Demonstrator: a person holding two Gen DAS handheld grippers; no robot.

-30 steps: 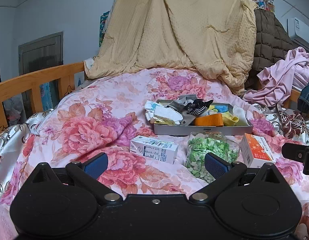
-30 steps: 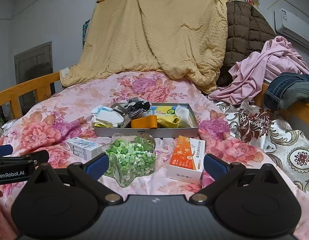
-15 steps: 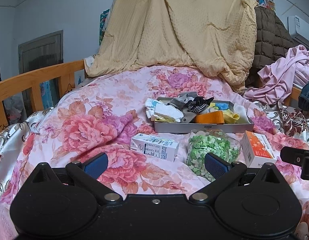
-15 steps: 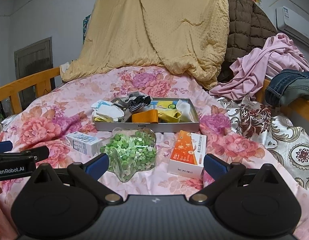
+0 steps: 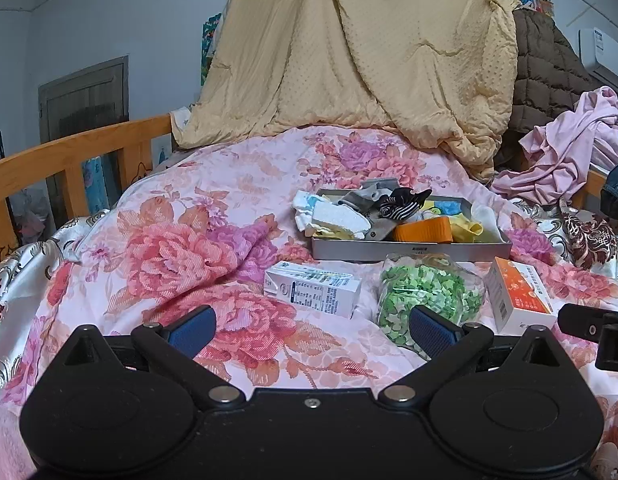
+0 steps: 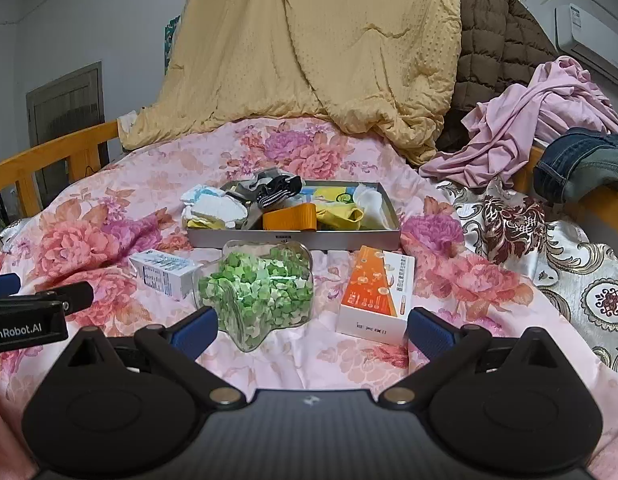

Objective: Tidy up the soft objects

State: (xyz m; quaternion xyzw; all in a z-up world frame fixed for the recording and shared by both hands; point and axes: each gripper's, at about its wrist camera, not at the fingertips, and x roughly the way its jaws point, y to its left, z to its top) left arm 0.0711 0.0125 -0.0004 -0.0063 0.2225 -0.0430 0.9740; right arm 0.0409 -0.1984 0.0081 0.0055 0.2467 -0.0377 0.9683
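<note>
Both grippers hang over the floral bedspread (image 5: 229,208) with jaws apart and nothing between them: the left gripper (image 5: 311,330) at the bottom of its view, the right gripper (image 6: 311,330) likewise. A grey tray (image 6: 293,238) sits mid-frame, heaped with soft things: white cloth (image 6: 217,210), a striped sock (image 6: 277,192), an orange roll (image 6: 289,218), yellow fabric (image 6: 341,214). In front of it lie a carton (image 6: 165,274), a clear jar of green bits (image 6: 261,292) and an orange box (image 6: 375,298). A tan blanket (image 6: 309,48) fills the upper frame.
</note>
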